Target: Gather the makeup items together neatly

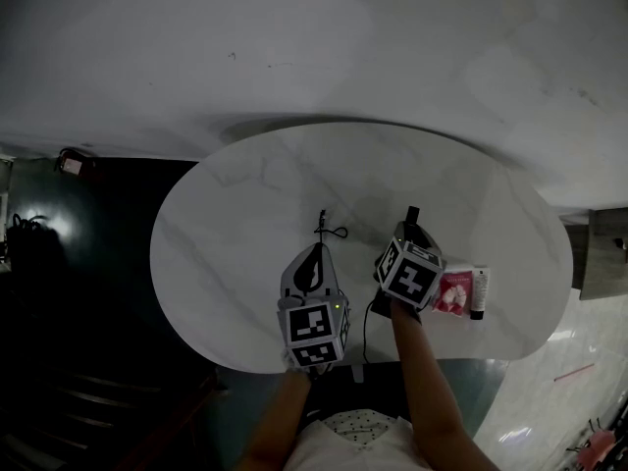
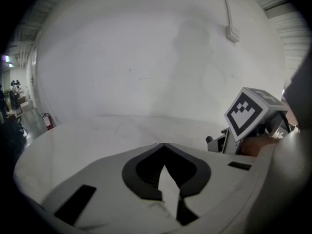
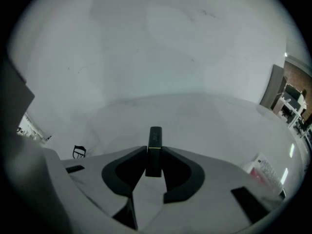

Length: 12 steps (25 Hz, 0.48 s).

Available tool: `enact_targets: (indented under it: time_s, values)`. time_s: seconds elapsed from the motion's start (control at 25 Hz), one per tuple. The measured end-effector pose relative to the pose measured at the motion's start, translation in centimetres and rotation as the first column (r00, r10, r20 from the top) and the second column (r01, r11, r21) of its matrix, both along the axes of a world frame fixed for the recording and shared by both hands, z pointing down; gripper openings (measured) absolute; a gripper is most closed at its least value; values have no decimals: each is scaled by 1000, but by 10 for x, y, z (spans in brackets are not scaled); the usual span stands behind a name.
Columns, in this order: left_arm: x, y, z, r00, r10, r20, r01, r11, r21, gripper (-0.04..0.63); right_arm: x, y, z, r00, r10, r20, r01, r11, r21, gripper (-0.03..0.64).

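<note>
**Stick gripped – carry to the pile next**

Pinched between jaws of R gripper [image 3: 154,152]: slim dark stick [image 3: 155,136], standing upright, top poking out past the tips, lower end sunk in the gap. Pads tight on both flanks, no slack visible. Lipstick or mascara, can't tell which. Matt black, flat squarish top, thin pale band at about the level of the jaw tips. Rigid and narrow, so prob. apt to pivot under an off-centre grip.

L gripper [image 2: 163,146]: jaws shut tip to tip, nothing between. Parked low over near side of bench [image 1: 245,214], just beside R.

Step in hand, by the look of it: fetch of one stray item, grasp already made. Lifted clear of bench or not? Head view too dim to settle.

Next move, as judged: swing R over to pink packet [image 1: 453,292] and white tube w/ black cap [image 1: 479,294]. Both lying side by side, touching or nearly so, near bench's front-right edge, just right of R. Calls for: stick laid flat alongside the tube, roughly parallel, w/o knocking either. Release only after touchdown, else risk of a roll.

Also out on bench: small black wiry thing [image 1: 331,230] w/ a loop, just beyond L's tips. Clip or hair tie, unclear. Poss. a later pickup for L.
</note>
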<state>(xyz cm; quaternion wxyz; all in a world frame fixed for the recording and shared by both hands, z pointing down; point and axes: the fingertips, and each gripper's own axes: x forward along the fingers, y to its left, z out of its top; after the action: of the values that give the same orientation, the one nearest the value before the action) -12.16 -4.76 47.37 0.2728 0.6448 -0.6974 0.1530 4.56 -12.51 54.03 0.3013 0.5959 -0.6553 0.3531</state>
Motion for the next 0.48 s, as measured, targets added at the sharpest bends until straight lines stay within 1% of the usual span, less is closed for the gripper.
enact_targets:
  time_s: [0.2,0.48]
  values:
    - [-13,13,-2,1000,-29,6,29,1000,1,38,-31,14,2,996,-92,10,92,996,-18,112]
    - [-30,26,-4,998,-64,9,64,998,7,38,-55,27,8,986,-167,-2,167,985,-40,112]
